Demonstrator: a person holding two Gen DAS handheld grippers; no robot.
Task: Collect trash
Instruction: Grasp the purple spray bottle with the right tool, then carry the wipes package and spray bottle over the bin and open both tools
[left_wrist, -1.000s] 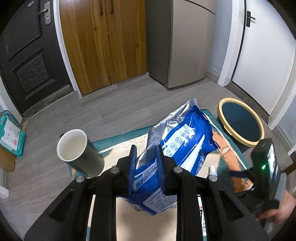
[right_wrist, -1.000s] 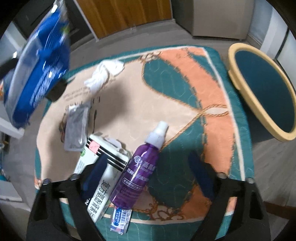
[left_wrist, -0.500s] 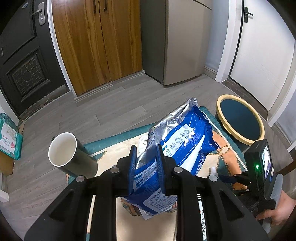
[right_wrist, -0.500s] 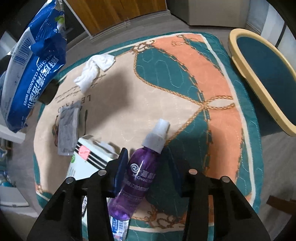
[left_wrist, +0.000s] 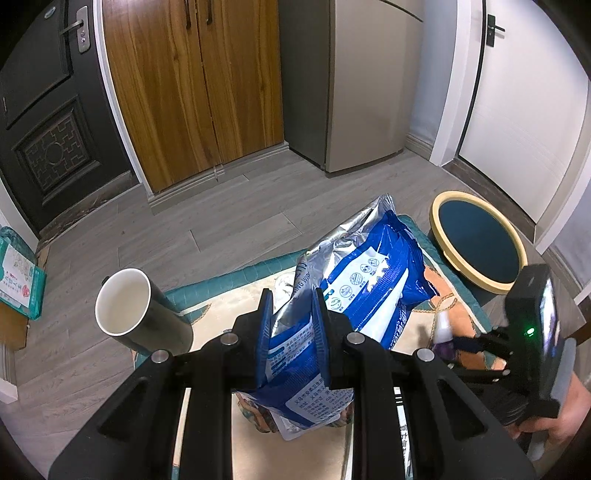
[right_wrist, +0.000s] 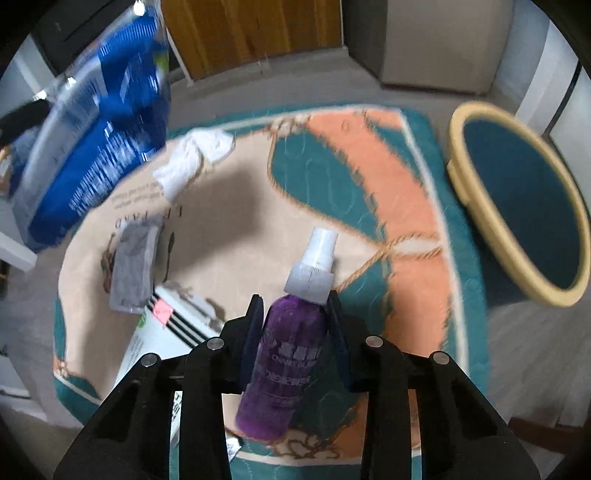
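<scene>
My left gripper (left_wrist: 291, 317) is shut on a blue and silver wipes packet (left_wrist: 354, 273) and holds it up above the round cloth-covered table (left_wrist: 229, 306). The packet also shows in the right wrist view (right_wrist: 92, 147), at upper left. My right gripper (right_wrist: 295, 317) is shut on a purple spray bottle (right_wrist: 288, 354) with a white nozzle, lifted slightly off the table (right_wrist: 369, 177). A teal bin with a yellow rim (right_wrist: 517, 206) stands to the right of the table; it also shows in the left wrist view (left_wrist: 476, 243).
On the table lie a crumpled white tissue (right_wrist: 192, 162), a grey sachet (right_wrist: 133, 266) and a white carton (right_wrist: 159, 343). A dark cup with a white inside (left_wrist: 129, 314) stands at the table's left edge. Doors and a fridge line the far wall.
My right gripper has closed on the purple bottle and raised it. My left gripper has lifted the wipes packet a little higher.
</scene>
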